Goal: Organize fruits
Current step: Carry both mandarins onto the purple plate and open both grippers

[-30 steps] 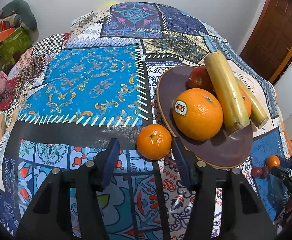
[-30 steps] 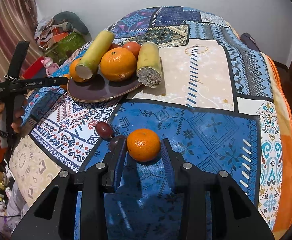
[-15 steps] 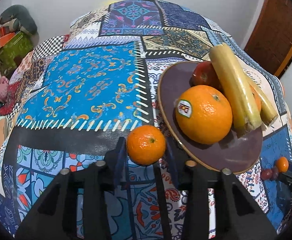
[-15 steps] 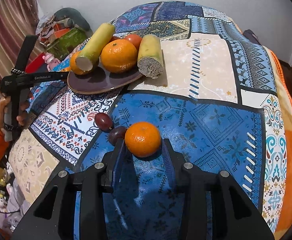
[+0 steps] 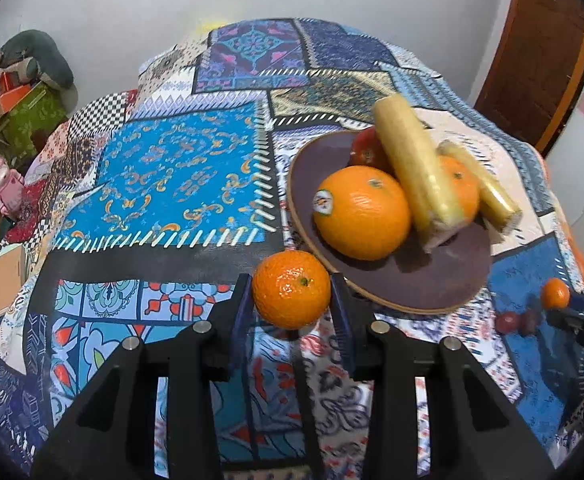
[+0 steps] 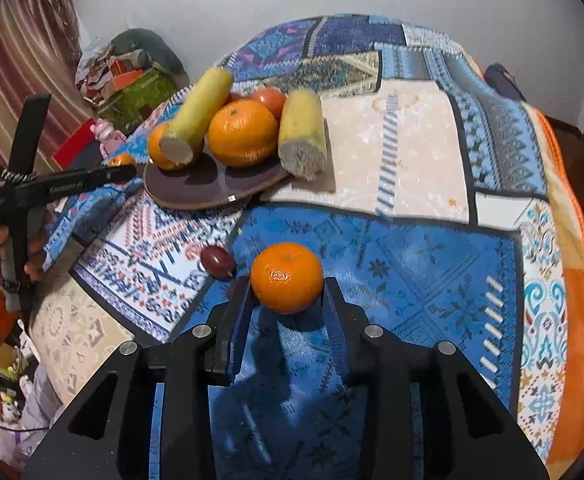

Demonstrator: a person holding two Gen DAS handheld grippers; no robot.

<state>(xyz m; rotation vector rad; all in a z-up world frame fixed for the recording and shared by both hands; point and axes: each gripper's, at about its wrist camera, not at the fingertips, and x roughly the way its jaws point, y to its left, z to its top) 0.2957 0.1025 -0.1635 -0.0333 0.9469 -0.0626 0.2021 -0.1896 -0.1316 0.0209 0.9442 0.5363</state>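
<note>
Each gripper clamped on a mandarin

The left gripper [image 5: 292, 300] has just closed on its mandarin [image 5: 290, 289], held beside the dark plate [image 5: 431, 284] of fruit. The right gripper [image 6: 286, 294] pinches a second mandarin [image 6: 286, 277] above the blue cloth [image 6: 411, 264], near a dark plum [image 6: 216, 261].

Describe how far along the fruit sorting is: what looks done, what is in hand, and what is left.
Done: the plate already holds a big orange, other fruit and two yellow stalks. In hand: the left gripper and right gripper are each shut on a mandarin. Left: both mandarins and the dark red fruit on the cloth.
</note>
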